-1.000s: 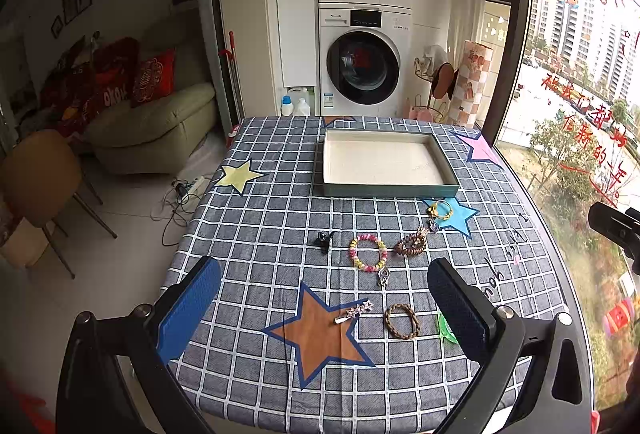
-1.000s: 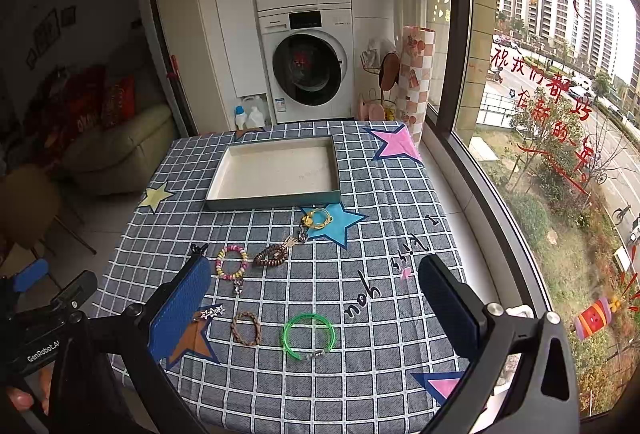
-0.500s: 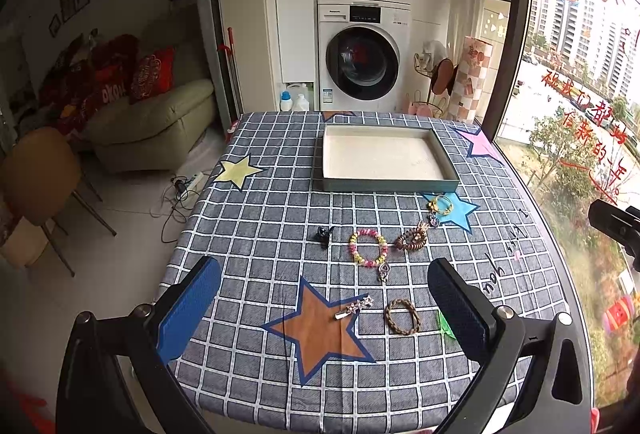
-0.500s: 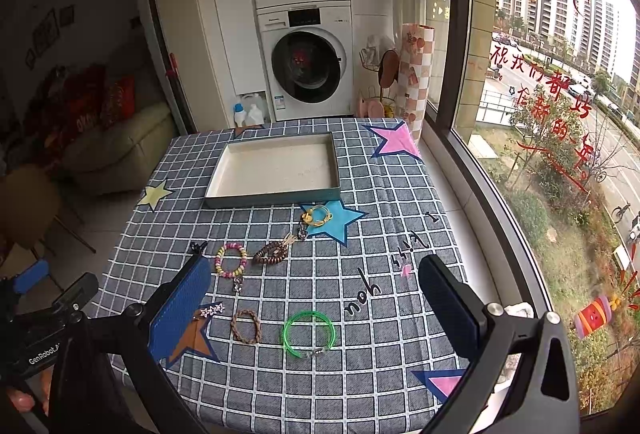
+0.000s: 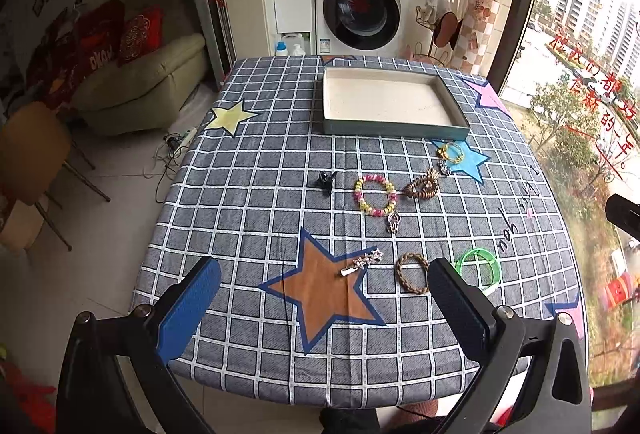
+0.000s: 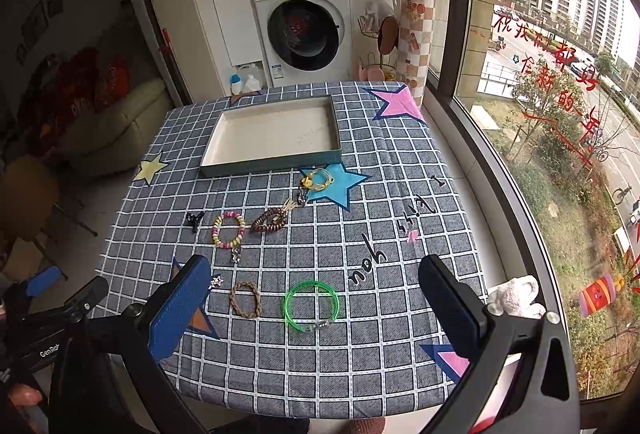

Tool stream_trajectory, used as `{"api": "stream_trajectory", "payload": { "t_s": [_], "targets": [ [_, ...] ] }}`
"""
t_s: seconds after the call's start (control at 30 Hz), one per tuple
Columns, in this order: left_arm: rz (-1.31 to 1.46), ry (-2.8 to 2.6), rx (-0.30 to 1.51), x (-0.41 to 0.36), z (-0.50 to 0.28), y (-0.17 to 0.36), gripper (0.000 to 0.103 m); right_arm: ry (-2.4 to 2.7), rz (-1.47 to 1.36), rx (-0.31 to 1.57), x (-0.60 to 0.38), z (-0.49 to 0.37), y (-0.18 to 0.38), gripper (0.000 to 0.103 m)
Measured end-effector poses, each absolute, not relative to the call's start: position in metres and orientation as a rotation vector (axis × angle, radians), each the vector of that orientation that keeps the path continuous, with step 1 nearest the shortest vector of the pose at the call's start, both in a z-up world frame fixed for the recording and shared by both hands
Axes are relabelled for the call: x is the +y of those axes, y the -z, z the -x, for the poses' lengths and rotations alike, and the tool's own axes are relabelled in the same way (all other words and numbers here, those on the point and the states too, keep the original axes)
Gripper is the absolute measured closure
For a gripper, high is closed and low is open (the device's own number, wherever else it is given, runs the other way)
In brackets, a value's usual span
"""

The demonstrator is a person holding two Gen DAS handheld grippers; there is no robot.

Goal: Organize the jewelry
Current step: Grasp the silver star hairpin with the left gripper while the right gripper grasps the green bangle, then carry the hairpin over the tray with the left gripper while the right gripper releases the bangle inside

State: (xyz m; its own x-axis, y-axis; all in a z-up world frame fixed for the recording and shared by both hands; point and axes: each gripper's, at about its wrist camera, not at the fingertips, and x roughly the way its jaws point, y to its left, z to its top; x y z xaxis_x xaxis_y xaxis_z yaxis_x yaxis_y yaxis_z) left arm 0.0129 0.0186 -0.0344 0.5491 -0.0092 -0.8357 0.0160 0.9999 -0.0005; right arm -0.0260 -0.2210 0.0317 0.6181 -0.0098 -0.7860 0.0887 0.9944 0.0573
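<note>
An empty shallow tray [image 5: 460,123] [image 6: 272,165] sits at the far side of the checked tablecloth. Jewelry lies in front of it: a yellow cord bracelet [image 5: 451,151] [image 6: 318,179], a brown beaded piece [image 5: 421,188] [image 6: 270,220], a pastel bead bracelet [image 5: 375,194] [image 6: 228,229], a black clip [image 5: 326,180] [image 6: 193,219], a star hairpin [image 5: 362,262], a braided brown ring [image 5: 412,272] [image 6: 245,299] and a green bangle [image 5: 478,270] [image 6: 312,306]. My left gripper [image 5: 320,310] is open and empty above the near edge. My right gripper [image 6: 316,306] is open and empty above the green bangle.
A washer and dryer stack [image 5: 362,14] stands behind the table. A window [image 6: 560,74] runs along the right side. A sofa [image 5: 132,90] and a chair [image 5: 32,154] stand to the left. The left gripper's body shows in the right wrist view [image 6: 44,318].
Both grippers have moved forward and tilted down a little, so the table and jewelry look closer. Both stay open. Nothing on the table has moved.
</note>
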Motion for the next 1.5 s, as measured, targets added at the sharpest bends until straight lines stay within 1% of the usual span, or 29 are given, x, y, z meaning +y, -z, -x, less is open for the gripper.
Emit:
{"api": "stream_trajectory", "payload": {
  "t_s": [0.4, 0.57, 0.83, 0.93, 0.97, 1.03, 1.07, 1.13, 1.17, 1.2, 1.23, 1.3, 1.33, 1.37, 1.4, 1.43, 1.5],
  "targets": [
    [-0.152, 0.113, 1.163, 0.005, -0.047, 0.117, 0.000, 0.115, -0.124, 1.224, -0.242, 0.001, 0.059, 0.000],
    [-0.211, 0.143, 1.183, -0.001, -0.070, 0.147, 0.000, 0.121, -0.144, 1.326, -0.246, -0.016, 0.098, 0.000],
    [-0.288, 0.223, 1.188, -0.018, -0.098, 0.183, 0.000, 0.129, -0.173, 1.402, -0.252, -0.040, 0.147, 0.000],
    [-0.317, 0.253, 1.211, -0.025, -0.102, 0.196, 0.002, 0.127, -0.166, 1.416, -0.252, -0.047, 0.159, 0.001],
    [-0.318, 0.260, 1.215, -0.026, -0.103, 0.199, 0.002, 0.125, -0.163, 1.421, -0.252, -0.048, 0.163, 0.003],
    [-0.317, 0.277, 1.221, -0.028, -0.104, 0.204, 0.008, 0.124, -0.158, 1.437, -0.251, -0.051, 0.171, 0.006],
    [-0.312, 0.289, 1.226, -0.029, -0.104, 0.206, 0.012, 0.120, -0.159, 1.443, -0.251, -0.053, 0.174, 0.010],
    [-0.282, 0.298, 1.220, -0.027, -0.106, 0.206, 0.012, 0.118, -0.149, 1.452, -0.249, -0.054, 0.179, 0.016],
    [-0.269, 0.303, 1.219, -0.026, -0.108, 0.206, 0.015, 0.119, -0.140, 1.454, -0.247, -0.055, 0.182, 0.021],
    [-0.253, 0.315, 1.216, -0.026, -0.108, 0.206, 0.022, 0.124, -0.129, 1.457, -0.246, -0.056, 0.184, 0.024],
    [-0.239, 0.329, 1.213, -0.027, -0.107, 0.206, 0.026, 0.132, -0.104, 1.445, -0.243, -0.055, 0.185, 0.025],
    [-0.230, 0.362, 1.205, -0.030, -0.106, 0.204, 0.045, 0.124, -0.072, 1.432, -0.237, -0.056, 0.186, 0.030],
    [-0.238, 0.375, 1.197, -0.032, -0.105, 0.203, 0.052, 0.119, -0.067, 1.425, -0.235, -0.057, 0.185, 0.033],
    [-0.247, 0.390, 1.192, -0.035, -0.105, 0.202, 0.066, 0.115, -0.061, 1.422, -0.230, -0.058, 0.185, 0.038],
    [-0.256, 0.401, 1.190, -0.038, -0.104, 0.202, 0.071, 0.112, -0.054, 1.420, -0.225, -0.059, 0.183, 0.045],
    [-0.255, 0.407, 1.194, -0.039, -0.105, 0.202, 0.071, 0.106, -0.047, 1.417, -0.219, -0.062, 0.183, 0.051],
    [-0.213, 0.422, 1.210, -0.035, -0.108, 0.201, 0.071, 0.100, -0.036, 1.410, -0.209, -0.067, 0.181, 0.077]
  ]
}}
